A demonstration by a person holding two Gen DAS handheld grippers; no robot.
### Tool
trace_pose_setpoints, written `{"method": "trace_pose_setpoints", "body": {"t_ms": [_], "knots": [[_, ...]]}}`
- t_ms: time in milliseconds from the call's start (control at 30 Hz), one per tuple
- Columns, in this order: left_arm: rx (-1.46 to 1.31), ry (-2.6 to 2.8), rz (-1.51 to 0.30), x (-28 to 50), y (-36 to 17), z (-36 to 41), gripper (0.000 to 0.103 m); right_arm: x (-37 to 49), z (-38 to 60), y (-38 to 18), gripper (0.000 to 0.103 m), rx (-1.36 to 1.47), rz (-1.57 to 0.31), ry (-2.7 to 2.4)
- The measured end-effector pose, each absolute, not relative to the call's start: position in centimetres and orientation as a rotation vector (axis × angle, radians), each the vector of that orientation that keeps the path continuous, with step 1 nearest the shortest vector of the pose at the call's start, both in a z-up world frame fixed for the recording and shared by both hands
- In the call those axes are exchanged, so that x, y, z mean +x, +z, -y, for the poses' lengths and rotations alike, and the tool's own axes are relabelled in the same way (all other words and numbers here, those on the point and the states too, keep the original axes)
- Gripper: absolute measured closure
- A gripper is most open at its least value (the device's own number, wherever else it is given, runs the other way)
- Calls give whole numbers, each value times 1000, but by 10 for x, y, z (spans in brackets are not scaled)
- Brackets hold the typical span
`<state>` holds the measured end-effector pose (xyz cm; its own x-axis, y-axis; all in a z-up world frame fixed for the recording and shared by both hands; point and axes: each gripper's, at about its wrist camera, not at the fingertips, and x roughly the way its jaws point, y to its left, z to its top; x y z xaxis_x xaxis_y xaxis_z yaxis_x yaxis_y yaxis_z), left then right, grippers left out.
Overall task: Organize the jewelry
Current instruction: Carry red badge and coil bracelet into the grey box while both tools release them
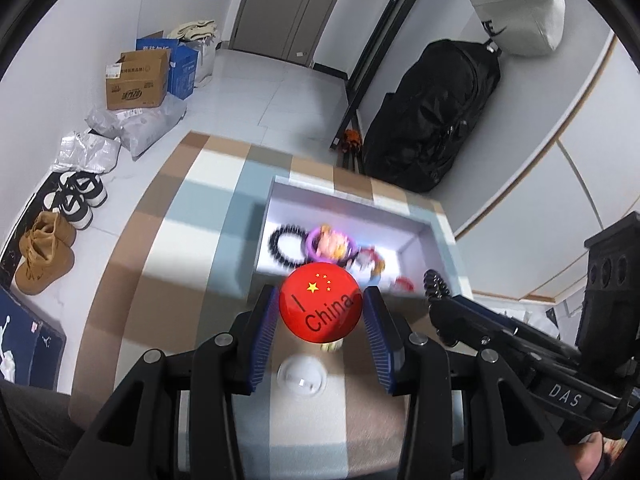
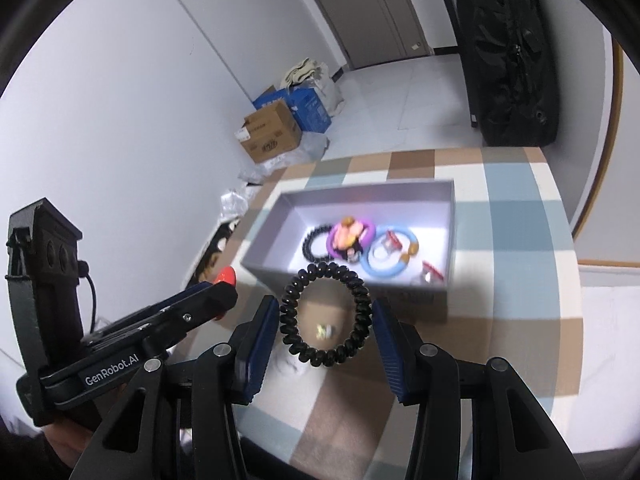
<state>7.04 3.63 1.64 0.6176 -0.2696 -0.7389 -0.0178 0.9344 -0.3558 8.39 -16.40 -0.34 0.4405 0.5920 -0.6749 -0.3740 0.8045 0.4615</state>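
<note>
Left hand-held gripper: blue-padded fingers pinching a round red badge with yellow stars and the word "China"; held above the counter, just short of the box's near wall.
Right hand-held gripper: blue pads pressed against a black spiral coil hair tie, ring face-on to the camera, raised above the counter in front of the box.
Box: open, shallow, grey cardboard, rectangular, resting on the counter ahead of both grippers.
Box contents: black beaded bracelet at the left; purple ring with a small pink and orange figure on it, overlapping the bracelet; light blue ring just right of that; small red and clear pieces near the right-hand near corner, too blurred to name.
Counter: cloth in brown, pale blue and white checks; small white round item lying on it under the left gripper.
Floor: cardboard cartons, shoes.
</note>
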Motion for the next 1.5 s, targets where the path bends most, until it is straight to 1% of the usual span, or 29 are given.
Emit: {"method": "trace_pose_setpoints", "body": {"t_ms": [233, 467, 767, 1200, 1400, 1500], "knots": [[-317, -175, -905, 100, 27, -26, 66, 113, 164, 10, 56, 280, -946, 599], [-303, -196, -941, 126, 19, -24, 66, 142, 159, 12, 56, 261, -972, 597], [-326, -205, -1000, 145, -3, -28, 66, 163, 158, -5, 56, 271, -1009, 585], [-321, -257, -1023, 158, -10, -17, 66, 180, 163, -25, 56, 346, -1055, 568], [-338, -273, -1002, 158, -7, -18, 65, 179, 171, -22, 54, 387, -1033, 559], [-344, -272, -1017, 160, -8, -17, 64, 177, 173, -18, 50, 391, -1013, 554]]}}
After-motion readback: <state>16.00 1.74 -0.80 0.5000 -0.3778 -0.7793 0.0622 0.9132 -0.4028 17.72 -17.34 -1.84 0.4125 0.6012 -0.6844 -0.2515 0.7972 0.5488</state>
